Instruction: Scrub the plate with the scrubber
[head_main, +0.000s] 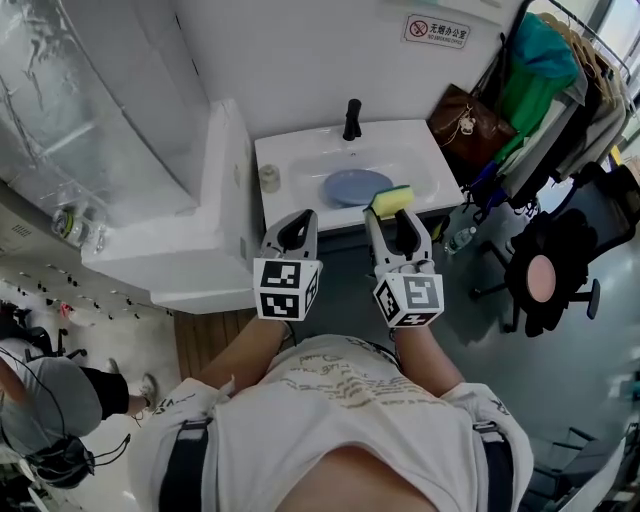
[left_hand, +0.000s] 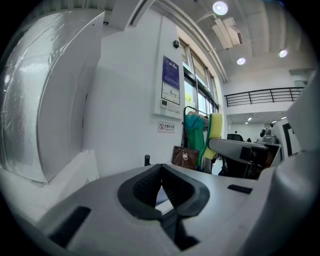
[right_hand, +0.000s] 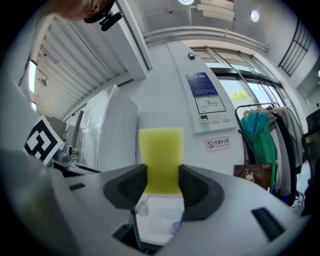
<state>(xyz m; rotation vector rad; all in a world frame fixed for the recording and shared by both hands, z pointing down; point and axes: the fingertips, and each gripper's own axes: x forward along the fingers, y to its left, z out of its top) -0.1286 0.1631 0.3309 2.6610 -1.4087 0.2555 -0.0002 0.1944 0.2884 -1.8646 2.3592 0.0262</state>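
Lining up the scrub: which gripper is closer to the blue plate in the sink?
Right. The right gripper, jaws shut on the yellow scrubber, sits by the near right edge of the plate. The left gripper, shut and empty, is farther off, toward its left.

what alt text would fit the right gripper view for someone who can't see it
The right gripper is shut on a yellow scrubber that stands upright between its jaws. Behind is a white wall with posted notices, a white sink below, and a green garment hanging at the right.
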